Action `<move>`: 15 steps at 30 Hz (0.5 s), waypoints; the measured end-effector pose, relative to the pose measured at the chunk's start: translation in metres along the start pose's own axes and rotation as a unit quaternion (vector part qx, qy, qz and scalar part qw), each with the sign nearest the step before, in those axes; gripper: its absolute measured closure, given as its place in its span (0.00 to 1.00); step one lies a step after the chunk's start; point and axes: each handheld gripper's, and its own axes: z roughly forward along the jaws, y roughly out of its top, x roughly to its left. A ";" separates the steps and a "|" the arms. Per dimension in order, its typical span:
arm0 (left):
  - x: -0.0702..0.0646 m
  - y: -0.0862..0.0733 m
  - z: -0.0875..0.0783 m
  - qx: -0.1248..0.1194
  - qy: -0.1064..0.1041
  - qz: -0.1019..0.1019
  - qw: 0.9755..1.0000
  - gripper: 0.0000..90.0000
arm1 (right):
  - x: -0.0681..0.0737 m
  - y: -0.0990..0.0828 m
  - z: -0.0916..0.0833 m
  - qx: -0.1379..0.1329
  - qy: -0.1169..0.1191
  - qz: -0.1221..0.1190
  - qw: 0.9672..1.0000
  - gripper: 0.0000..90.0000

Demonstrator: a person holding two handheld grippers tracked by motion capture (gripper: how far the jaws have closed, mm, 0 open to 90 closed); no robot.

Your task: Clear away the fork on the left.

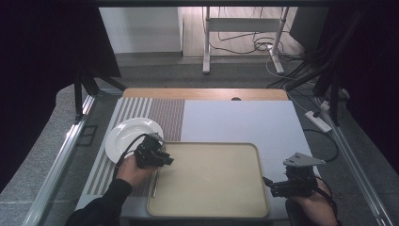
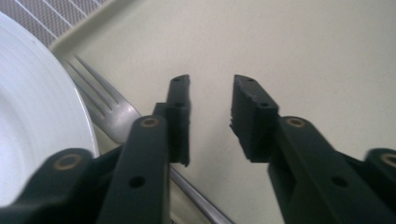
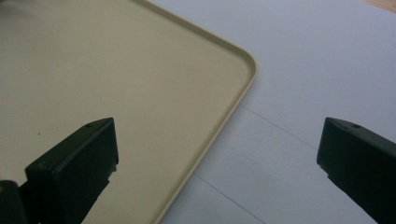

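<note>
On the counter (image 1: 235, 120) sits a beige tray (image 1: 207, 207), empty on its flat surface, near the front edge, partly over a grey mat and a striped placemat (image 1: 160, 113). White plate (image 1: 124, 136) rests on the placemat just left of the tray's far-left corner. A fork (image 2: 109, 114) lies along the tray's left rim, tines toward the plate and close beside its edge; whether tines touch the plate cannot be told. In the high view the fork handle (image 1: 154, 186) shows as a thin line by the tray's left side. Left claw (image 1: 162, 157) is held over the tray's far-left corner, cable trailing back over the plate; in the left gripper view the left claw (image 2: 210, 107) has its jaws partly apart with a narrow gap, nothing between them, fork off to the left side of the left jaw. Right claw (image 1: 273, 186) is at the tray's right edge near the front, grey plate on top; in the right gripper view the right claw (image 3: 217, 154) is spread wide, holding nothing, straddling the tray's rim (image 3: 233, 98) with one jaw over the tray and the other over the grey mat (image 3: 303, 70).
</note>
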 end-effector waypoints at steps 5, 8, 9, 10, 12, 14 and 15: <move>0.001 -0.003 -0.009 -0.028 0.001 0.000 1.000 0.60 | 0.000 0.000 0.000 -0.002 0.000 0.001 1.000 0.00; 0.003 -0.005 -0.013 -0.038 0.007 -0.003 0.999 0.51 | 0.000 0.000 0.000 -0.002 0.000 0.002 1.000 0.00; 0.004 -0.006 -0.014 -0.040 0.008 -0.005 0.999 0.48 | 0.000 0.000 0.000 -0.002 0.000 0.002 1.000 0.00; 0.005 -0.007 -0.015 -0.043 0.007 -0.008 0.999 0.45 | 0.000 0.000 0.000 -0.002 0.000 0.001 1.000 0.00; 0.006 -0.009 -0.017 -0.049 0.008 -0.012 0.999 0.40 | 0.000 0.000 0.000 -0.002 0.000 0.001 1.000 0.00; 0.008 -0.010 -0.018 -0.054 0.008 -0.015 0.998 0.35 | 0.000 0.000 0.000 -0.002 0.000 0.001 1.000 0.00; 0.008 -0.011 -0.019 -0.057 0.010 -0.016 0.998 0.32 | 0.000 0.000 0.000 -0.002 0.000 0.001 1.000 0.00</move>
